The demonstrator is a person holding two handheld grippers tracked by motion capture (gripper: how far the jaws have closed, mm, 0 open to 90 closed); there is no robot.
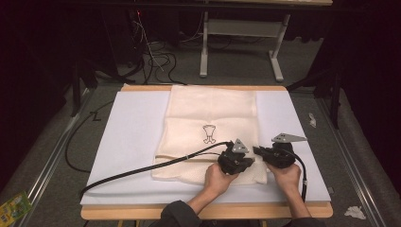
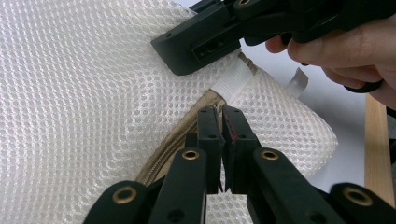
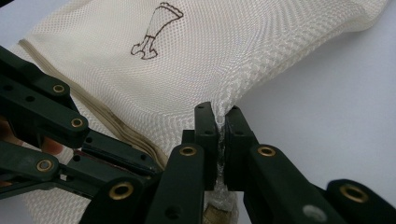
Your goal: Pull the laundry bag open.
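Mesh laundry bag (image 1: 208, 118) flat on the white surface (image 1: 127, 137), near corner pinched. Left hand-held gripper (image 2: 223, 119) clenched at the zipper (image 2: 180, 135) end — right hand-held gripper (image 3: 221, 122) clamped on mesh edge. Likely opening the zip next — calls for steady counter-tension.

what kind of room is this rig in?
Probably a lab or data-collection booth: a table covered in white sheet, dark curtains around it, loose cables on the grey floor. Both grippers, left and right, work a mesh bag.
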